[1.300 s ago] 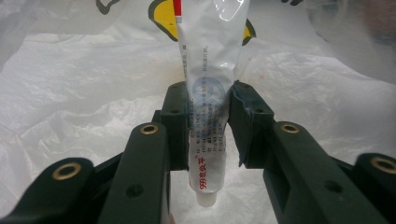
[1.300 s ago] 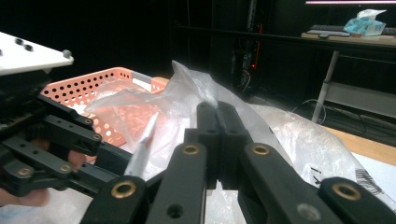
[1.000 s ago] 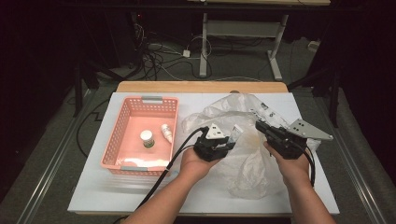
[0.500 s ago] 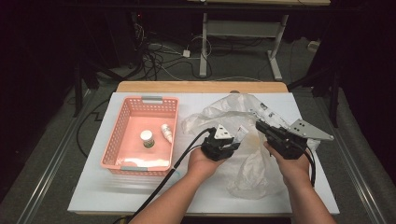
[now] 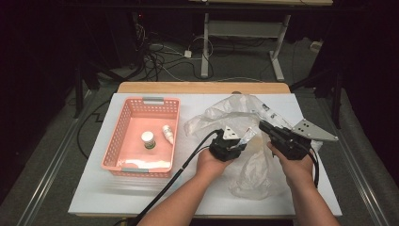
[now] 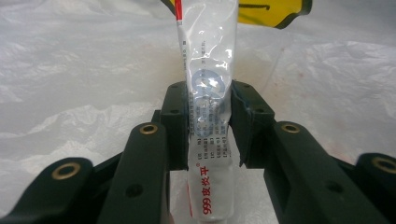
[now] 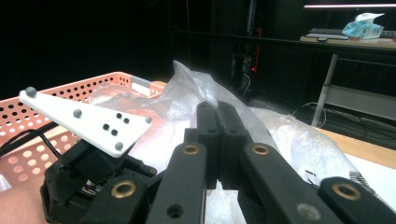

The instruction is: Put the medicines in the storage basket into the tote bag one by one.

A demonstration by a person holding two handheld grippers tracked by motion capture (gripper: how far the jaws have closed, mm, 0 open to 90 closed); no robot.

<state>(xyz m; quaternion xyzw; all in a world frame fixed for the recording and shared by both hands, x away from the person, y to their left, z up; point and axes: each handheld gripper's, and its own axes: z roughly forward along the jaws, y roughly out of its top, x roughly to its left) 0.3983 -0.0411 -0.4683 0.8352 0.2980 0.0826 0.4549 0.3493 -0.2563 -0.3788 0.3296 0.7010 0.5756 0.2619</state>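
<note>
Left gripper (image 5: 240,141): jaws partly closed, pads clamped on a silver tube (image 6: 208,107) with red print. In the left gripper view the tube runs straight out between the jaws, long axis in line with them, its far end toward a yellow packet (image 6: 273,11) at the top of frame. Below and around it is the clear plastic bag (image 5: 249,136), crumpled, lying on the right half of the white tabletop (image 5: 94,188).

Right gripper (image 5: 266,126): jaws fully closed, pinching a fold of the bag film, judging by the right gripper view, where plastic bunches at the tips (image 7: 223,121); grip on the film is likely, not certain. It sits just right of the left gripper, both over the middle of the bag.

Pink basket (image 5: 141,136) stands on the left half of the tabletop, near its back edge, well apart from the bag. Inside: a small white bottle with a green band (image 5: 148,139) upright, and a small white dropper bottle (image 5: 167,133) lying on its side next to it.

Key relation: the basket lies to the left of the left gripper, and that hand is the nearer one. Judgement: the tube looks headed out of the bag and over to the basket; the right gripper probably holds the bag down meanwhile. Risk: film snagging on the tube as it lifts.
</note>
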